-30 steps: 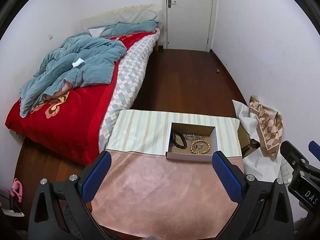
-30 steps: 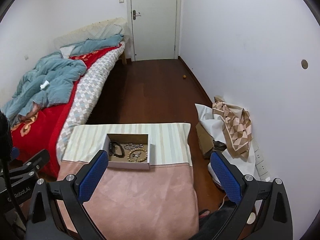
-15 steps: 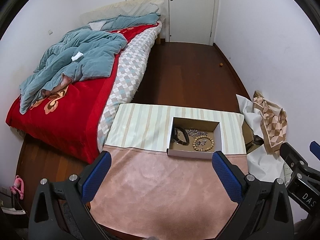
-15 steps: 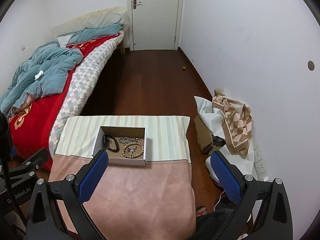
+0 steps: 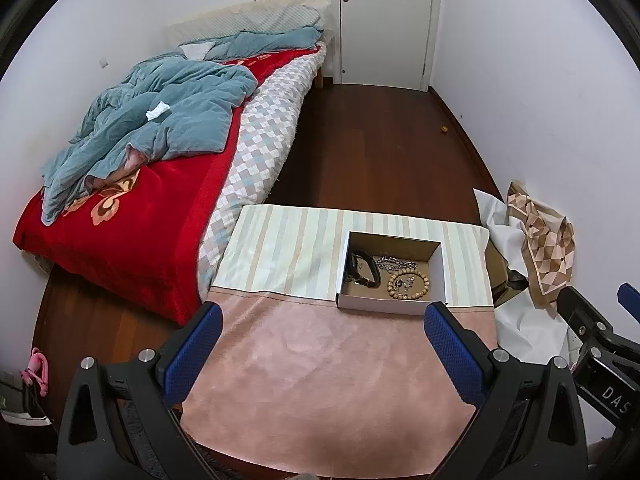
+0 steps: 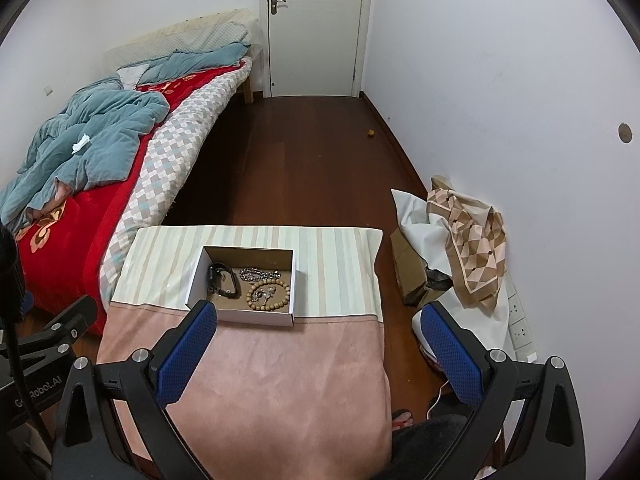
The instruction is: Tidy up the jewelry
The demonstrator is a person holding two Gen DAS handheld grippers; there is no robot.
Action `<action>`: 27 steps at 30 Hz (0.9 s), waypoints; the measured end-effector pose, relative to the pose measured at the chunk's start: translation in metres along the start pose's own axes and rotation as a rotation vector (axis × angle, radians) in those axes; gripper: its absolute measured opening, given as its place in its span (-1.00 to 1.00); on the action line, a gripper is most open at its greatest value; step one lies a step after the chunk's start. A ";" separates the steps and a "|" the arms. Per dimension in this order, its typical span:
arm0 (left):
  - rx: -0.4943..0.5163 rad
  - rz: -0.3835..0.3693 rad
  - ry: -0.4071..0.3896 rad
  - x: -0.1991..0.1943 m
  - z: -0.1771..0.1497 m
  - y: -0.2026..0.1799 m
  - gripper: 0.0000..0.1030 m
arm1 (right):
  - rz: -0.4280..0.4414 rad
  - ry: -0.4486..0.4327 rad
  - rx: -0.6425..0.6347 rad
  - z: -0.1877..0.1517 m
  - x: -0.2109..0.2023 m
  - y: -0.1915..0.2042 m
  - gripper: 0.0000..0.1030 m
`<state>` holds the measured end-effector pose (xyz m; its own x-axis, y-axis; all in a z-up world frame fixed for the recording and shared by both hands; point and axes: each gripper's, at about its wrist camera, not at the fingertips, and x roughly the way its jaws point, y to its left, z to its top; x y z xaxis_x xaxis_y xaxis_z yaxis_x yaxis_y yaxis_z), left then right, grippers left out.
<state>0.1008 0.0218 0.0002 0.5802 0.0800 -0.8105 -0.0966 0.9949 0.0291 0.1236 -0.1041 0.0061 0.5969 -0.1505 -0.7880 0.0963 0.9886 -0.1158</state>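
Note:
A shallow white cardboard box (image 5: 386, 307) (image 6: 240, 316) sits on a table covered in pink and striped cloth (image 5: 320, 380) (image 6: 280, 380). Inside lie a black strap bracelet (image 5: 363, 269) (image 6: 224, 280), a silver chain (image 5: 390, 262) (image 6: 256, 274) and a wooden bead bracelet (image 5: 408, 284) (image 6: 269, 294). My left gripper (image 5: 322, 314) hovers open over the pink cloth, short of the box. My right gripper (image 6: 320, 312) is open too, its left fingertip (image 6: 202, 312) near the box's front left corner. Neither holds anything.
A bed (image 5: 140, 200) with a red cover and blue quilt runs along the left. Dark wood floor (image 5: 380, 140) leads to a white door (image 5: 386, 20). Bags and a patterned cloth (image 6: 468, 240) are piled by the right wall, next to a small brown carton (image 6: 406, 274).
Both views have tilted downward and shifted slightly forward, so the box and table sit a bit lower and closer. Both grippers stay open and empty.

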 end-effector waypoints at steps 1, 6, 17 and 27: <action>-0.002 0.001 -0.002 -0.001 0.000 0.001 1.00 | 0.000 0.000 0.000 -0.001 0.000 0.000 1.00; -0.002 0.009 -0.011 -0.006 -0.001 0.002 1.00 | 0.005 -0.002 0.000 -0.004 -0.003 0.001 1.00; -0.001 0.018 -0.015 -0.009 -0.002 0.002 1.00 | 0.017 -0.004 -0.011 -0.007 -0.009 0.004 1.00; 0.004 0.021 -0.019 -0.011 -0.004 0.001 1.00 | 0.021 -0.003 -0.014 -0.007 -0.009 0.004 1.00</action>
<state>0.0914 0.0218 0.0072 0.5932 0.1016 -0.7986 -0.1051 0.9933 0.0483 0.1134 -0.0986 0.0088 0.6012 -0.1296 -0.7885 0.0728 0.9915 -0.1074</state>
